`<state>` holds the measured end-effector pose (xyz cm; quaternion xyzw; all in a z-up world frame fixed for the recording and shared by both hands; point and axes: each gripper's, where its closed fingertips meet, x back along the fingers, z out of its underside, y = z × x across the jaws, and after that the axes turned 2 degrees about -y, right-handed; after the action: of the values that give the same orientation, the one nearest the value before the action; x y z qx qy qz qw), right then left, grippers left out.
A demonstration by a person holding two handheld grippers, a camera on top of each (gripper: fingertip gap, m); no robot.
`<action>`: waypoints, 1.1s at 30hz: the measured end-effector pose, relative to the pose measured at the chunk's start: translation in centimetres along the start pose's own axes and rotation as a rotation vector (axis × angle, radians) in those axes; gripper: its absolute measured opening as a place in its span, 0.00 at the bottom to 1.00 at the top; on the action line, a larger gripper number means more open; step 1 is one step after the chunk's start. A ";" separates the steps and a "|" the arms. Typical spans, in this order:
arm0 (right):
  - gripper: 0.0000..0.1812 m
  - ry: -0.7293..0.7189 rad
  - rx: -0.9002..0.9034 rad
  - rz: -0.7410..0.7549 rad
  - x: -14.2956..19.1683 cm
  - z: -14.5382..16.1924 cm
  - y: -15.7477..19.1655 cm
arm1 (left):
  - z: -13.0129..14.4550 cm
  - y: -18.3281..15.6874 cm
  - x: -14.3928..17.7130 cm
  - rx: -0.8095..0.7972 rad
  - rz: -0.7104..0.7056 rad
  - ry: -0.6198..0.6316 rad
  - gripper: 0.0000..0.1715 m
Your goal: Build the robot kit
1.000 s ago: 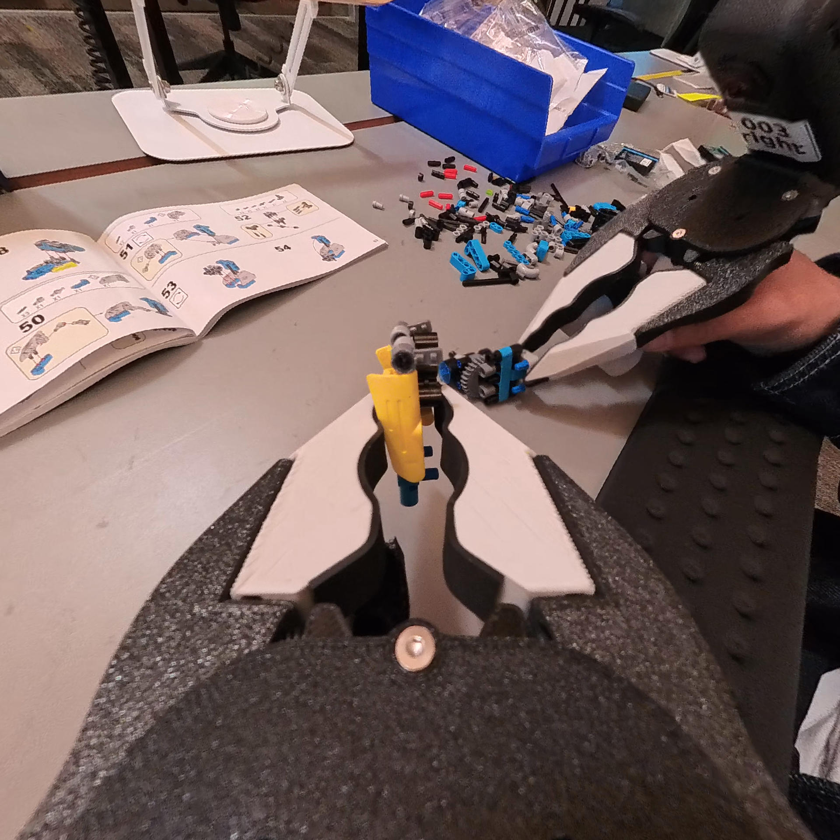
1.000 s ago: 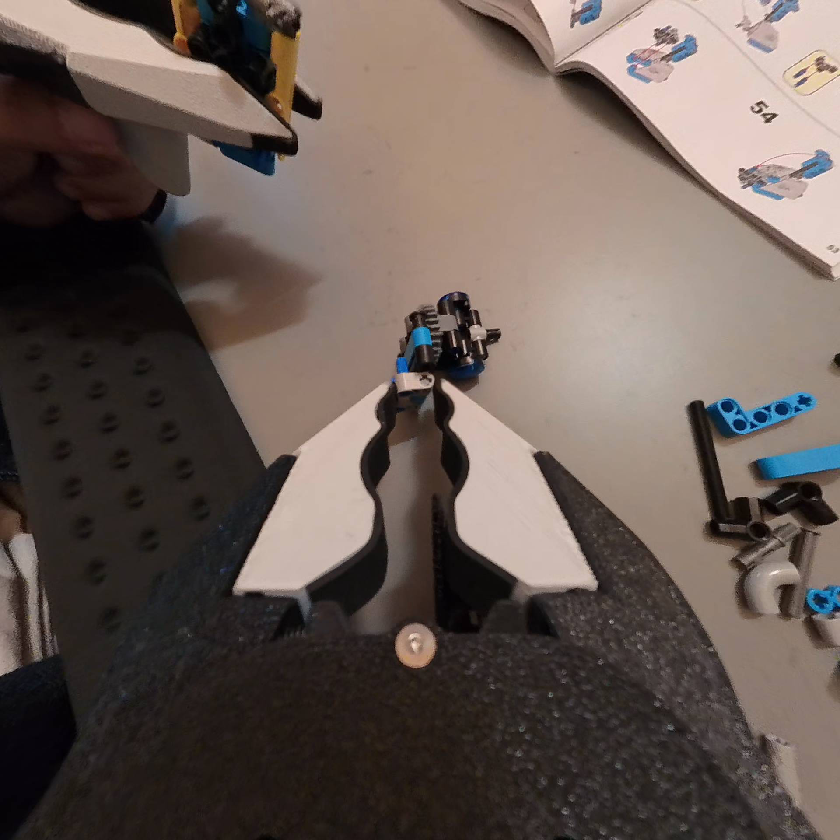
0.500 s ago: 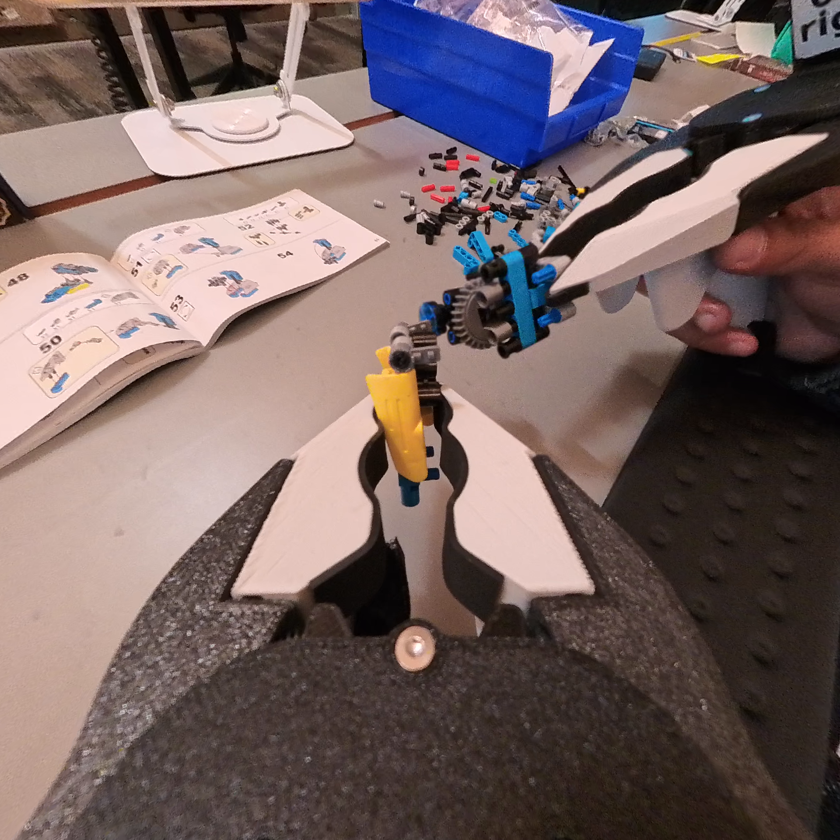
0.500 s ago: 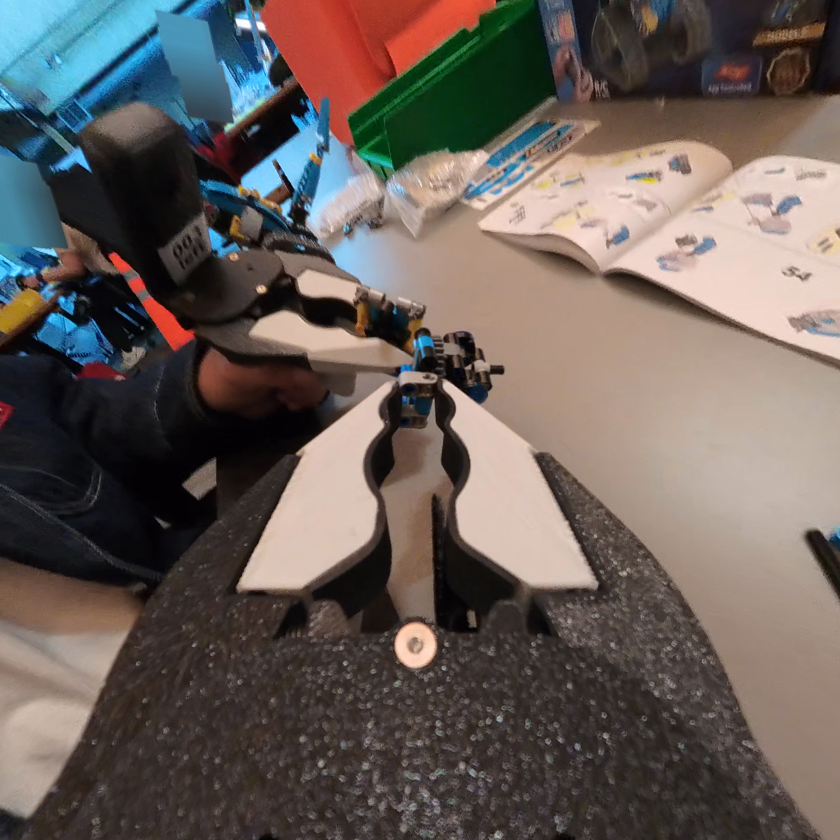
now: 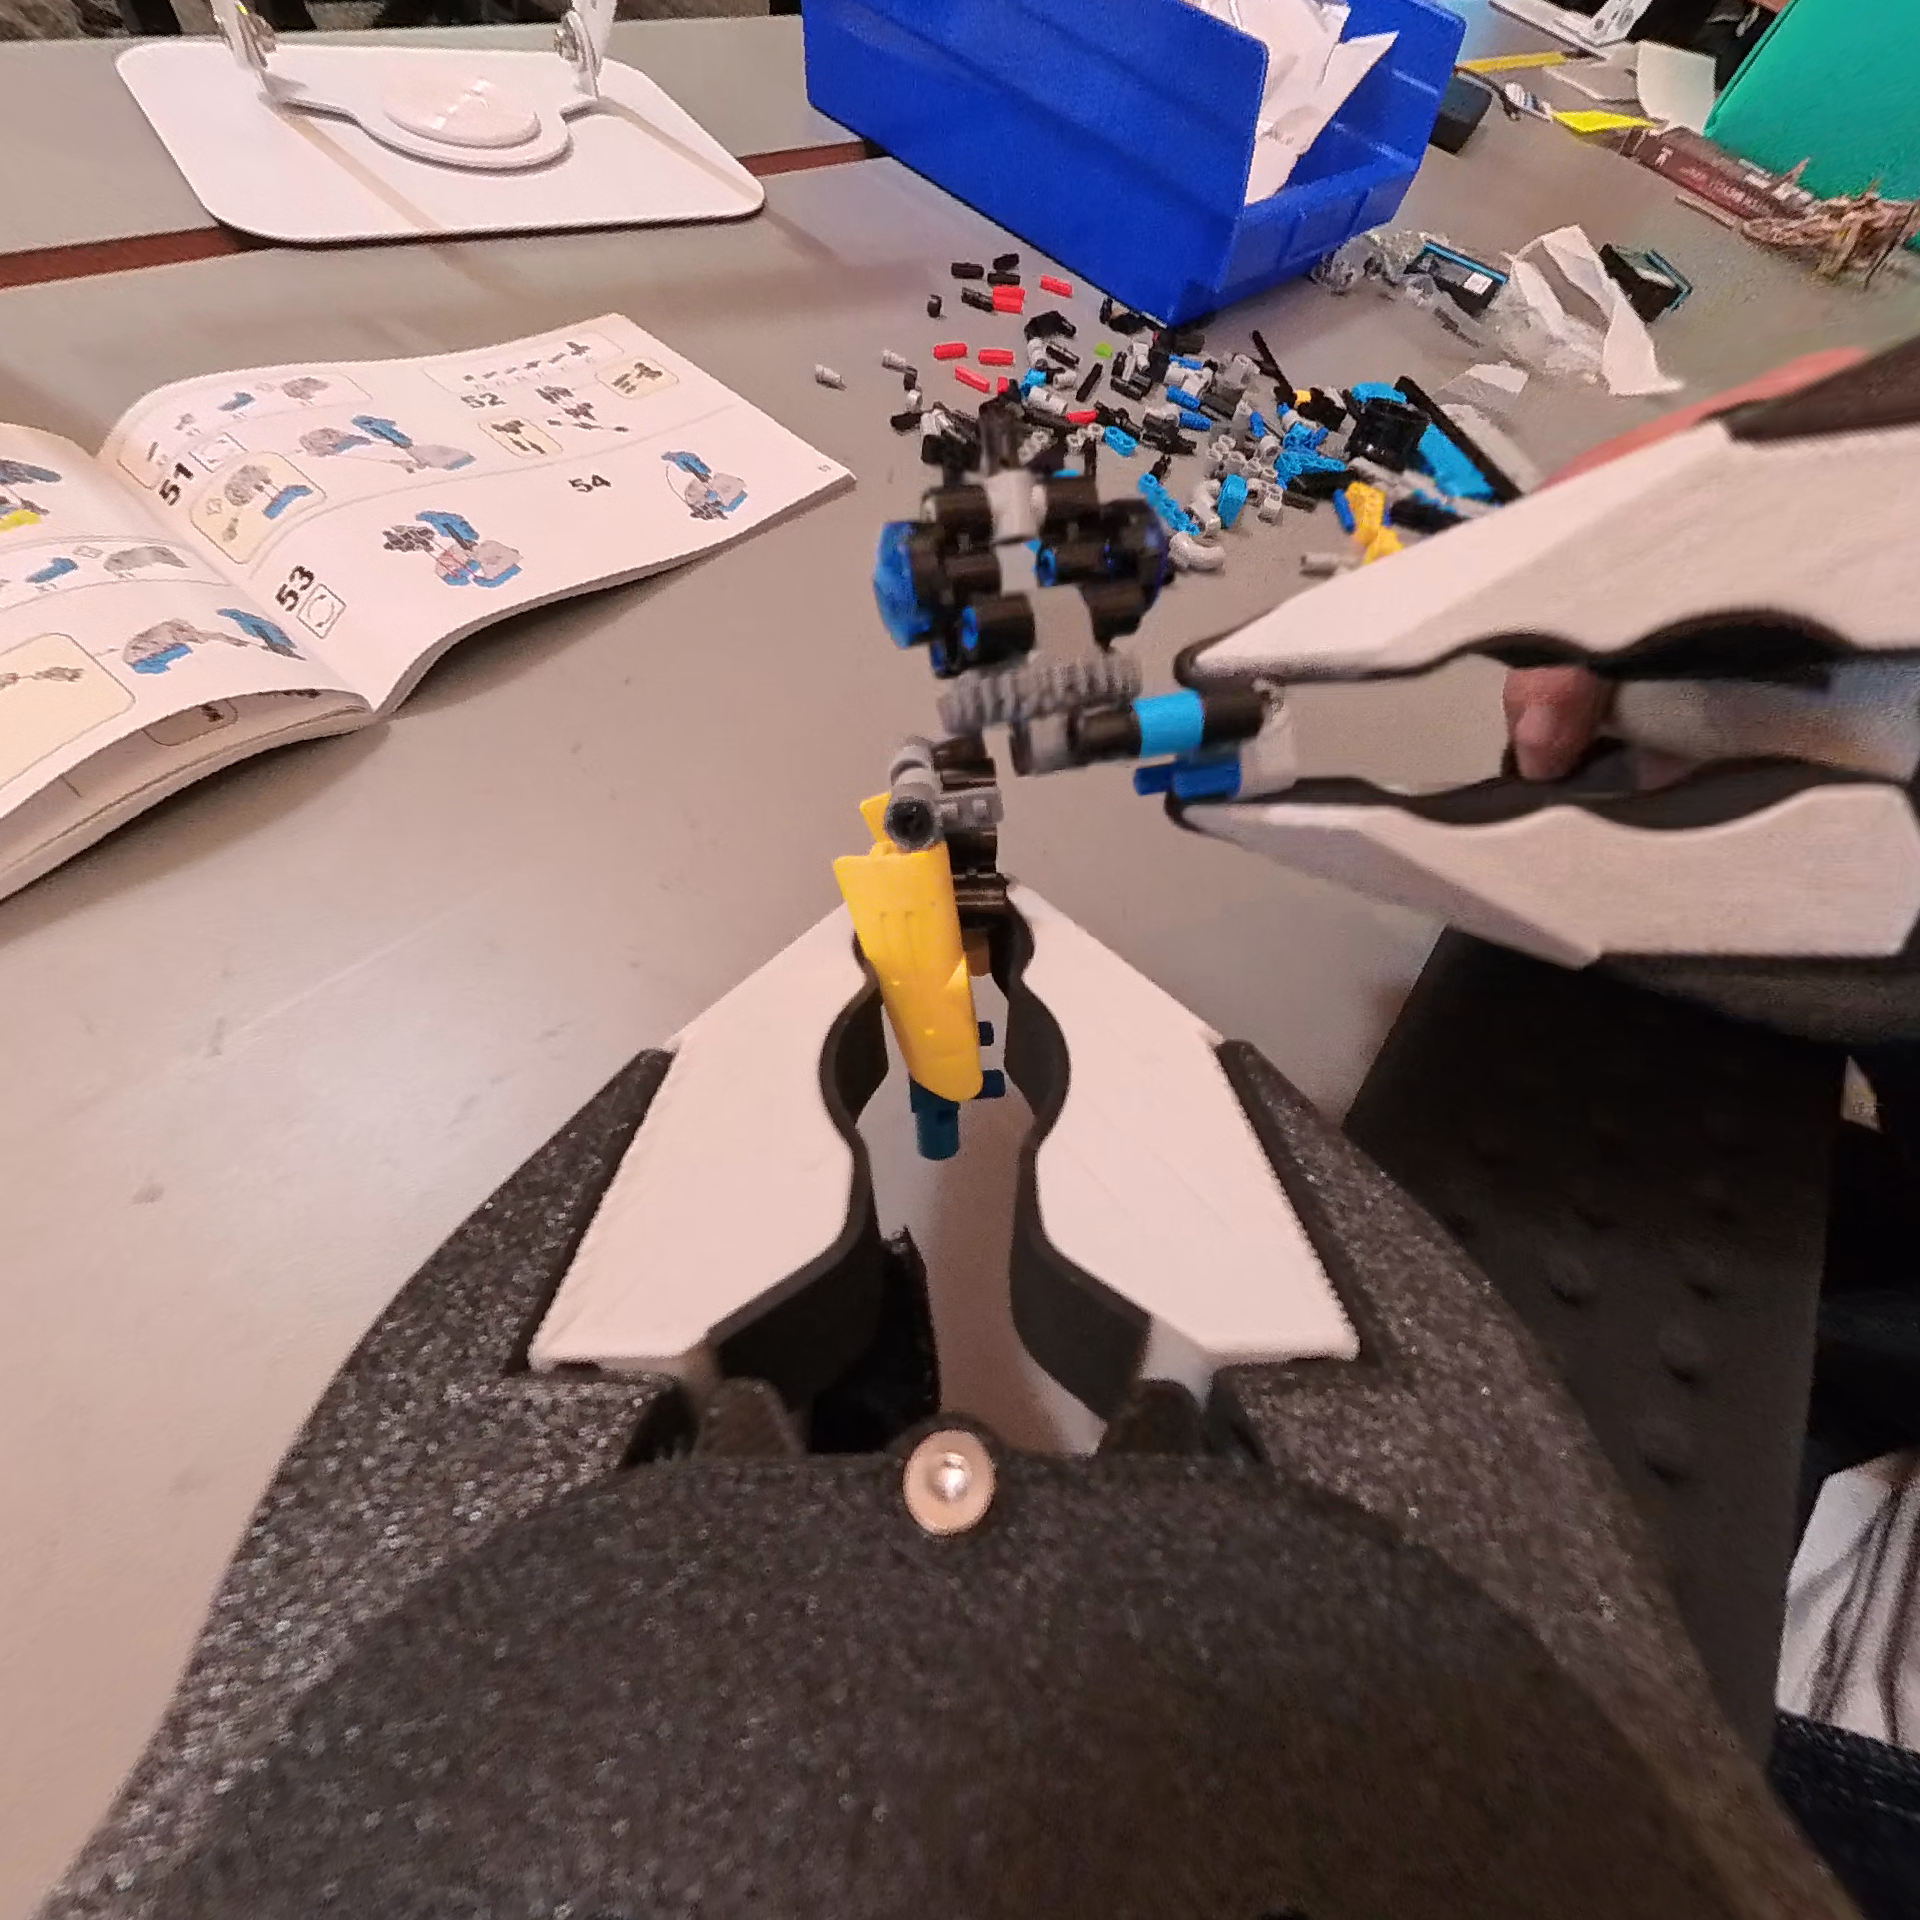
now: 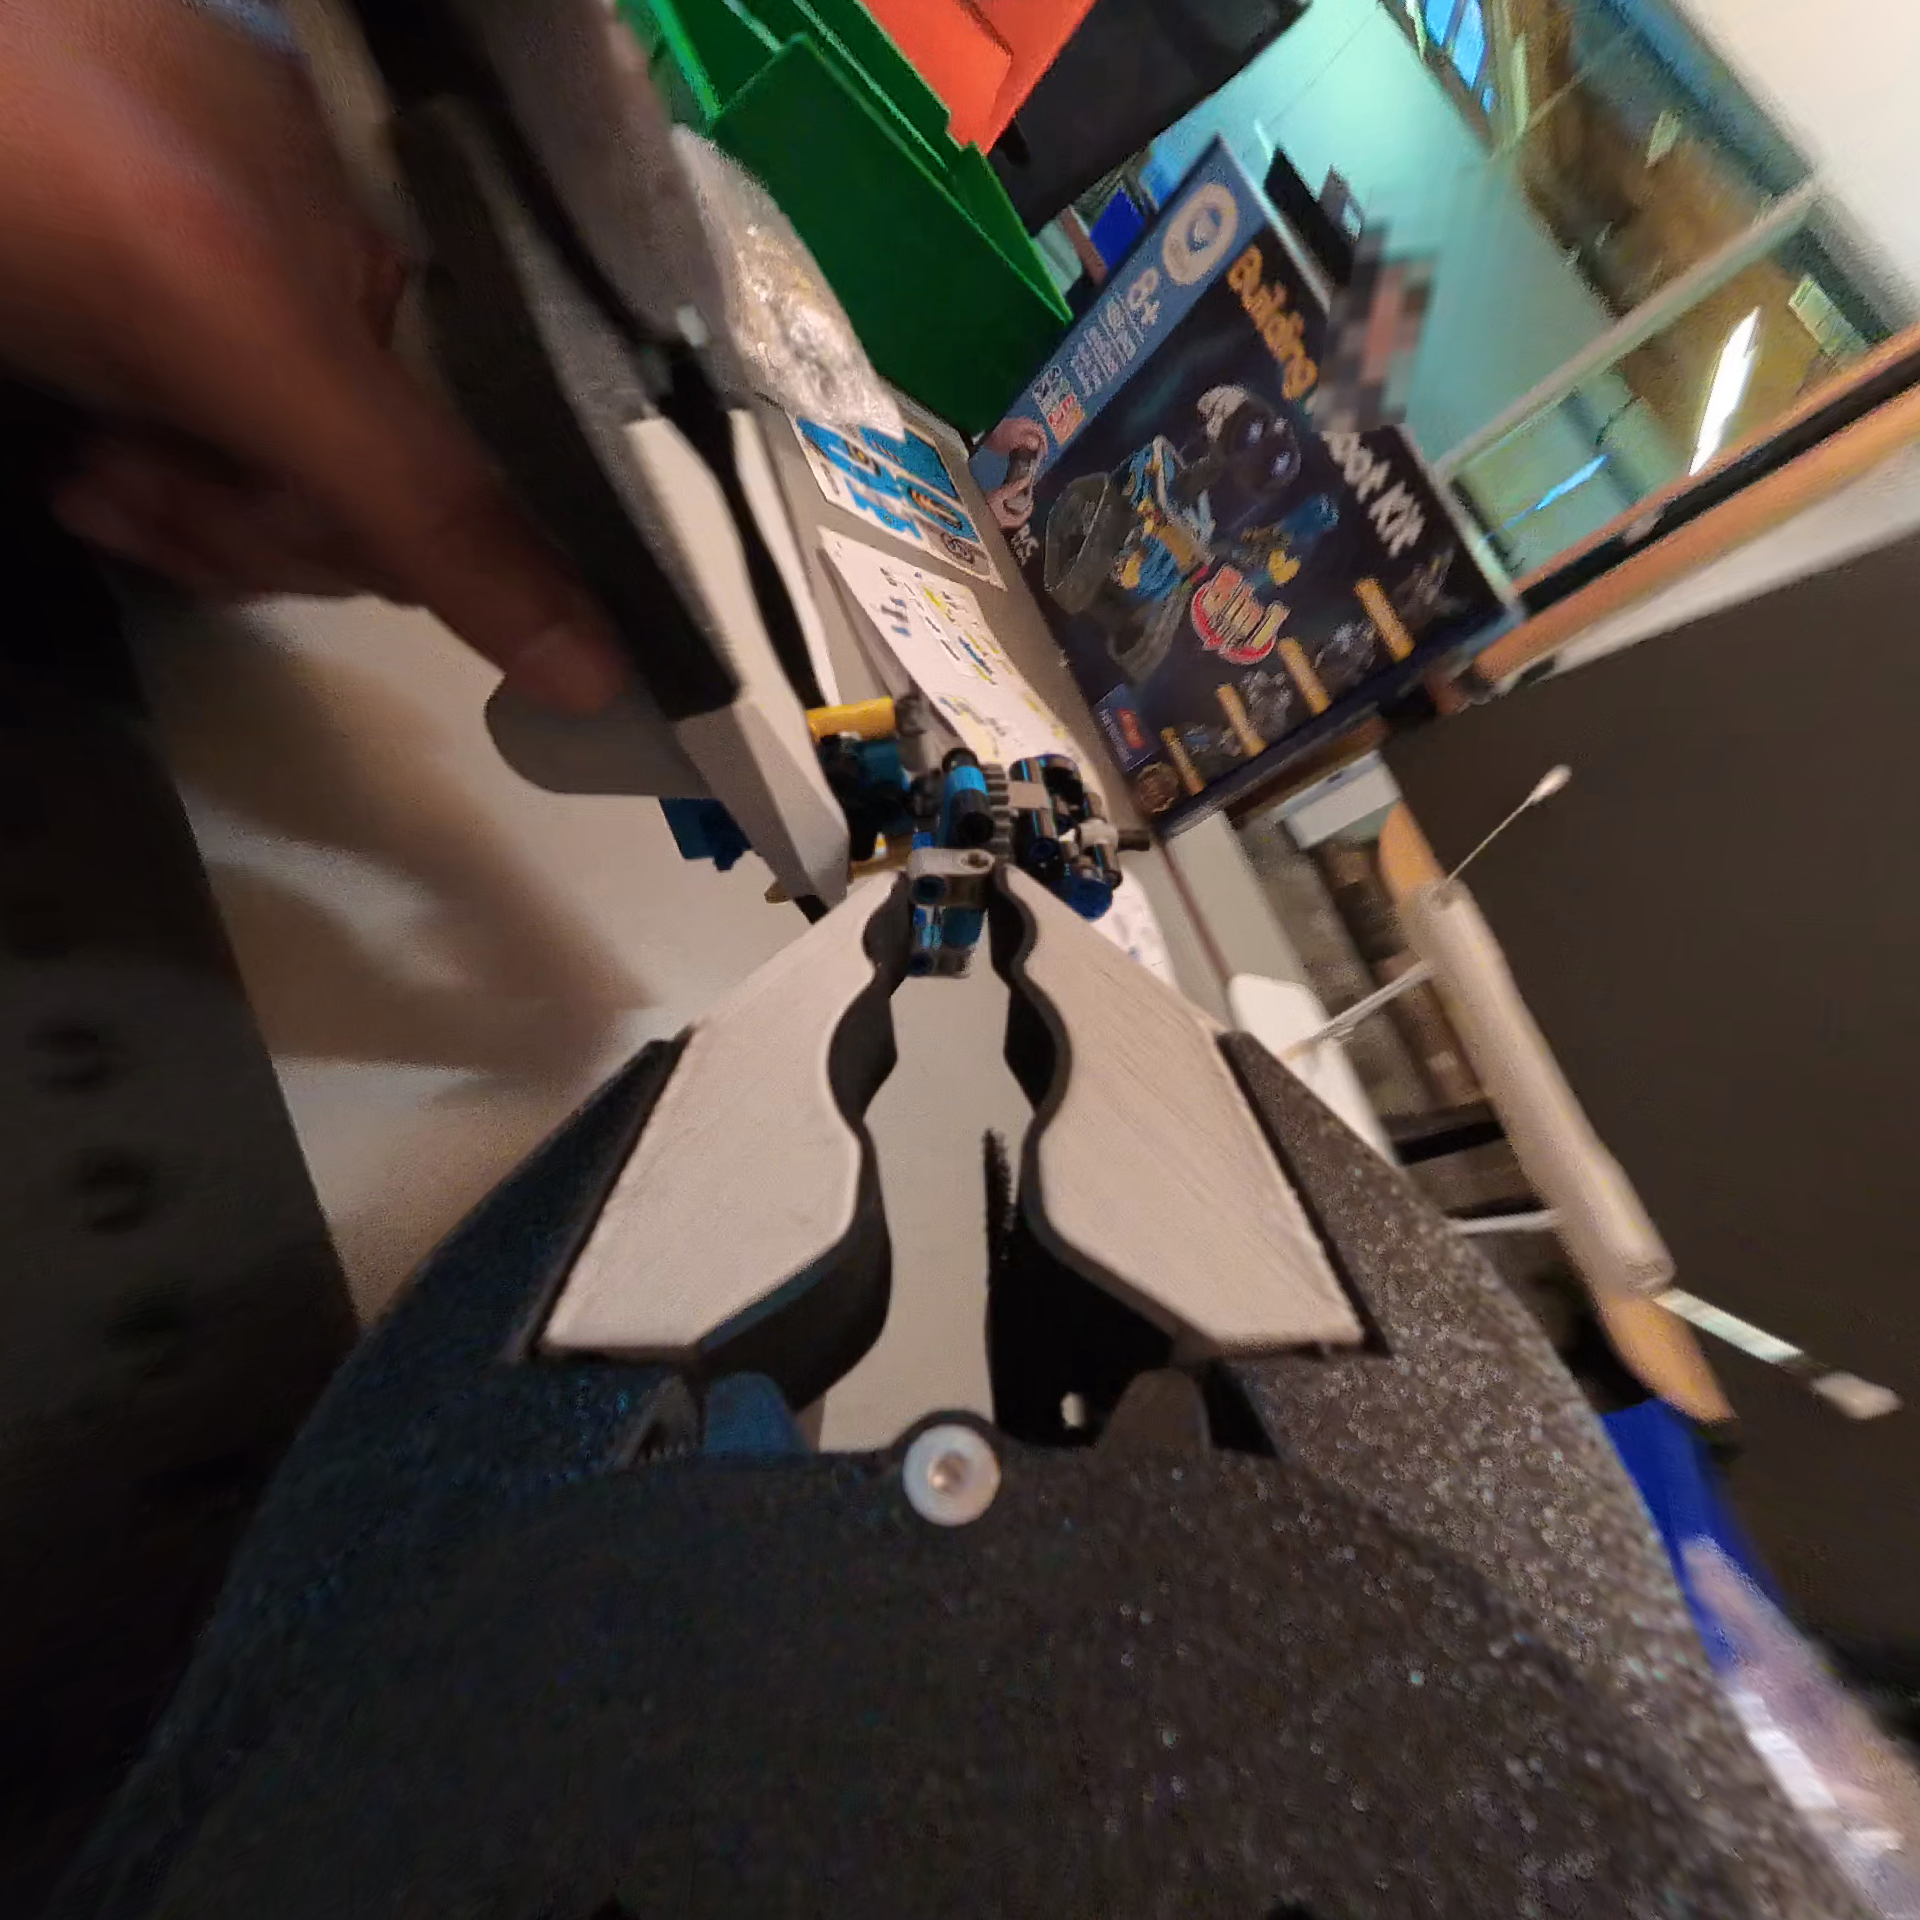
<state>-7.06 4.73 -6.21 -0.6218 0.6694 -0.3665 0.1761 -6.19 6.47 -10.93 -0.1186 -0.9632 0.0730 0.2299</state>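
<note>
The left gripper (image 5: 940, 914) had a body of coarse, speckled black foam, broad at six o'clock and narrowing toward twelve. Two pale grey fingers (image 5: 748, 1164) rose out of it, flat on top with fine printed ridges, each lined along its inner edge with black rubber cut in a wavy outline. A single round silver screw (image 5: 948, 1488) sat in the foam at the base of the gap. The right gripper (image 6: 951, 899) was of the same make: sparkling black foam shell, grey ridged fingers (image 6: 1164, 1153) with black scalloped liners, and a silver screw (image 6: 951, 1475) in the middle. A toothed black strip ran along its inner liner at about one o'clock from that screw.
</note>
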 end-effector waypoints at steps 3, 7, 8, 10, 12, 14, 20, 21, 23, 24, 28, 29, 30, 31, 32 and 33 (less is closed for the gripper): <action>0.07 0.044 0.182 0.034 -0.5 0.2 0.8 | 0.5 0.0 -0.3 -0.028 -0.017 0.032 0.09; 0.07 0.076 0.209 0.040 -0.8 0.6 1.0 | 1.0 0.4 -0.5 -0.066 -0.058 0.064 0.09; 0.07 0.088 0.206 0.030 -0.9 0.9 1.2 | 1.3 0.7 -0.6 -0.094 -0.085 0.087 0.09; 0.08 0.115 0.214 0.012 -1.3 1.6 1.6 | 2.0 1.1 -0.7 -0.156 -0.129 0.132 0.09; 0.07 0.096 0.229 0.016 -1.1 1.3 1.6 | 2.0 0.7 -0.7 -0.160 -0.103 0.127 0.08; 0.08 0.074 0.213 0.008 -1.0 1.1 1.7 | 2.0 0.5 -0.7 -0.156 -0.074 0.121 0.08; 0.08 0.061 0.143 -0.048 -1.0 1.4 2.1 | 2.4 0.6 -0.8 -0.206 -0.081 0.141 0.08; 0.08 0.047 0.117 -0.061 -0.9 1.2 2.1 | 2.3 0.4 -0.8 -0.208 -0.067 0.135 0.08; 0.09 0.020 0.099 -0.105 -0.7 0.9 2.4 | 2.2 0.2 -0.7 -0.233 -0.049 0.126 0.08; 0.09 0.010 0.108 -0.117 -0.7 0.9 2.4 | 2.3 0.2 -0.7 -0.246 -0.049 0.129 0.08; 0.08 -0.016 0.030 -0.197 -0.5 1.1 2.6 | 2.6 -0.1 -0.8 -0.266 -0.031 0.145 0.08; 0.08 -0.033 0.002 -0.214 -0.4 1.0 2.5 | 2.6 -0.3 -0.8 -0.264 -0.020 0.141 0.08; 0.08 -0.041 -0.008 -0.221 -0.3 1.0 2.4 | 2.5 -0.3 -0.8 -0.268 -0.021 0.141 0.08; 0.08 -0.033 0.004 -0.223 -0.3 1.2 2.5 | 2.7 -0.3 -0.9 -0.277 -0.029 0.149 0.08; 0.08 -0.019 0.031 -0.221 -0.3 1.4 2.6 | 2.9 -0.2 -1.0 -0.279 -0.032 0.160 0.08; 0.08 -0.009 0.037 -0.220 -0.4 1.5 2.8 | 3.0 -0.1 -1.0 -0.279 -0.035 0.166 0.08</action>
<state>-7.91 4.60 -9.28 -0.6898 0.5892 -0.3933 0.1490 -6.72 5.81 -13.98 -0.1383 -0.9436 -0.0754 0.2913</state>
